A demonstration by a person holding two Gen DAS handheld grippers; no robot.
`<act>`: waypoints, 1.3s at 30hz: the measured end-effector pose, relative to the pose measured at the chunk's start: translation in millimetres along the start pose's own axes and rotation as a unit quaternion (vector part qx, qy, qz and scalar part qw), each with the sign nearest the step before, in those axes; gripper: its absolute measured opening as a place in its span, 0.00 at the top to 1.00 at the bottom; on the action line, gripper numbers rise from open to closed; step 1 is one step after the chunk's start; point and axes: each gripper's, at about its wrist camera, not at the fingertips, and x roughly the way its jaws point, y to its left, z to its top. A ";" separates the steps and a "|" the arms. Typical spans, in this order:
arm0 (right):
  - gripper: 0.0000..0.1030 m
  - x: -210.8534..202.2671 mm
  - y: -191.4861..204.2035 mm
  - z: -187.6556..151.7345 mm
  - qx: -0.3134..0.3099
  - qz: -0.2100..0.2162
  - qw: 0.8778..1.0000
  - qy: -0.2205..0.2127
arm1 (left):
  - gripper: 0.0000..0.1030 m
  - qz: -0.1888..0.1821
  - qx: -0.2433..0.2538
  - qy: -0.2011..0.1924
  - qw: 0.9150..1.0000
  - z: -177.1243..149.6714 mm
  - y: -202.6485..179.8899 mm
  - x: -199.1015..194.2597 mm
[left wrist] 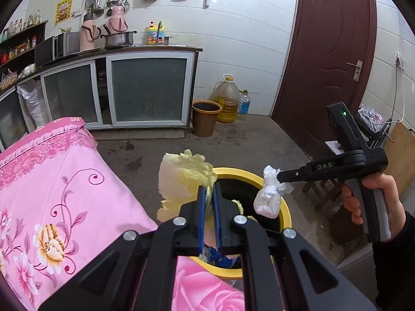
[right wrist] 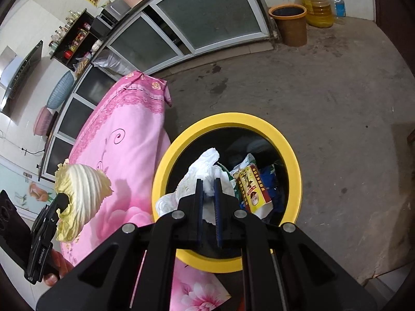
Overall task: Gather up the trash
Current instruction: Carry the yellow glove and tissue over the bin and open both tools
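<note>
My left gripper (left wrist: pixel 209 189) is shut on a pale yellow cabbage leaf (left wrist: pixel 181 178) and holds it at the left rim of the yellow-rimmed trash bin (left wrist: pixel 284 207). It also shows in the right wrist view (right wrist: pixel 61 202), with the leaf (right wrist: pixel 80 194) over the pink cloth. My right gripper (right wrist: pixel 208 185) is shut on a crumpled white tissue (right wrist: pixel 205 165) and holds it over the bin's (right wrist: pixel 225 120) opening. In the left wrist view the right gripper (left wrist: pixel 281 176) holds the tissue (left wrist: pixel 269 194) above the bin's right rim. Inside the bin lie a yellow and red packet (right wrist: pixel 253 191) and blue wrappers.
A table under a pink flowered cloth (left wrist: pixel 52 194) stands left of the bin. A brown bucket (left wrist: pixel 206 118), an oil jug (left wrist: pixel 228 101) and a water bottle (left wrist: pixel 244 105) stand by the far wall. A brown door (left wrist: pixel 324 51) is at the right, kitchen cabinets (left wrist: pixel 147 88) at the back.
</note>
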 end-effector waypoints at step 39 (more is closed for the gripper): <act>0.44 41.5 -9.1 -18.0 0.024 -0.071 0.997 0.006 | 0.23 0.063 -0.071 -0.032 0.995 -12.3 24.5 -4.9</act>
